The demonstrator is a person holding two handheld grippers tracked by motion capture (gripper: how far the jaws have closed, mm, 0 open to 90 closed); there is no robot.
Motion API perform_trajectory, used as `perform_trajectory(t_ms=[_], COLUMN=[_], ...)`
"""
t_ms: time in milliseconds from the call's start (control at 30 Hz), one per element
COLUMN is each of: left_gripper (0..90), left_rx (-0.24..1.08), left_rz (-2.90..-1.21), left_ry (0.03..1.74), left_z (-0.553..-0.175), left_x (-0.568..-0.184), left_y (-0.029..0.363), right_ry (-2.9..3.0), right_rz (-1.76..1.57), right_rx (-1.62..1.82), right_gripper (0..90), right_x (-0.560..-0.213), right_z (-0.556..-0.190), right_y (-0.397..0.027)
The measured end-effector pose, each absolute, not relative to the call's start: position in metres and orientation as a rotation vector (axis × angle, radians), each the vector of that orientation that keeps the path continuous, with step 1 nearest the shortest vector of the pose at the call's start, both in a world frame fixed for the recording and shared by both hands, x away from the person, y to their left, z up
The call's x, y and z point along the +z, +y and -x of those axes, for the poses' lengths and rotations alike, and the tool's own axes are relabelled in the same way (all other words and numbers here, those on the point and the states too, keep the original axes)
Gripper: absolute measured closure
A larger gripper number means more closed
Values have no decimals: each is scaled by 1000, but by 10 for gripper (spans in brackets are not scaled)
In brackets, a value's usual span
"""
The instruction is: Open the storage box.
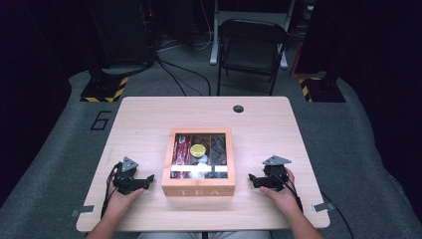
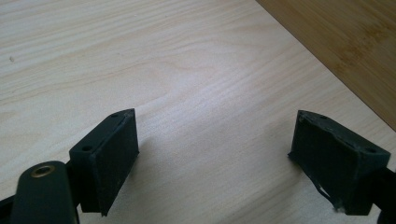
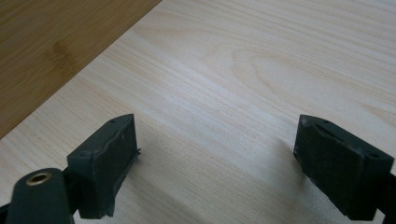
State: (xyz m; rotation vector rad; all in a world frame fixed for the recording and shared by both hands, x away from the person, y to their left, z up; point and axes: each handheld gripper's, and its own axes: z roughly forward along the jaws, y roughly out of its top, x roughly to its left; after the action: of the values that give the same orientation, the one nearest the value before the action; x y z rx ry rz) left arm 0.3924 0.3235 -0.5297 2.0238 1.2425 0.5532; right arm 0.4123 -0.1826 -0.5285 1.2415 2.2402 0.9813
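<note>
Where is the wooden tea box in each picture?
High view: the tea box sits mid-table, between the two grippers.
Left gripper view: its side is the darker wood at top right.
Right gripper view: darker wood at top left.
Shared landmark: the pale table.

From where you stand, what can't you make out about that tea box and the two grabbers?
- High view: the tea box contents are too small and glare-streaked to identify.
- Left gripper view: the box side is cut off by the frame corner.
- Right gripper view: same, at the upper left.
- High view: the person's forearms are cut off by the bottom edge.
</note>
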Motion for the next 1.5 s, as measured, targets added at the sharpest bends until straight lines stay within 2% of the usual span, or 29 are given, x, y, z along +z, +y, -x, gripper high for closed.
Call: perform_trajectory(t_ms=[567, 833, 967, 1067, 1100, 1133, 1500], left_gripper=[156, 179, 189, 274, 285, 293, 346], left_rx=[565, 563, 568, 564, 564, 542, 528], left_rz=[-2009, -1997, -1992, -1992, -1992, -1989, -1992], left_ry=[1244, 1266, 1265, 1271, 1271, 1281, 1263], left_z=[-391, -390, -390, -390, -390, -389, -387], left_x=[-530, -530, -530, -528, -528, -526, -518], left_y=[324, 325, 325, 326, 326, 327, 324], right_ry=[2225, 2213, 2219, 2236, 2236, 2243, 2254], right_rz=[-1266, -1278, -1295, -1305, -1305, -1303, -1287], right_rx=[971, 983, 966, 941, 941, 933, 937], right_gripper=[121, 146, 178, 257, 257, 298, 352], right_x=[-528, -528, -526, -523, -523, -521, -514], right_z=[-411, -410, -409, -409, -409, -409, -405], right_y=[-181, -181, -180, -180, -180, -181, -180])
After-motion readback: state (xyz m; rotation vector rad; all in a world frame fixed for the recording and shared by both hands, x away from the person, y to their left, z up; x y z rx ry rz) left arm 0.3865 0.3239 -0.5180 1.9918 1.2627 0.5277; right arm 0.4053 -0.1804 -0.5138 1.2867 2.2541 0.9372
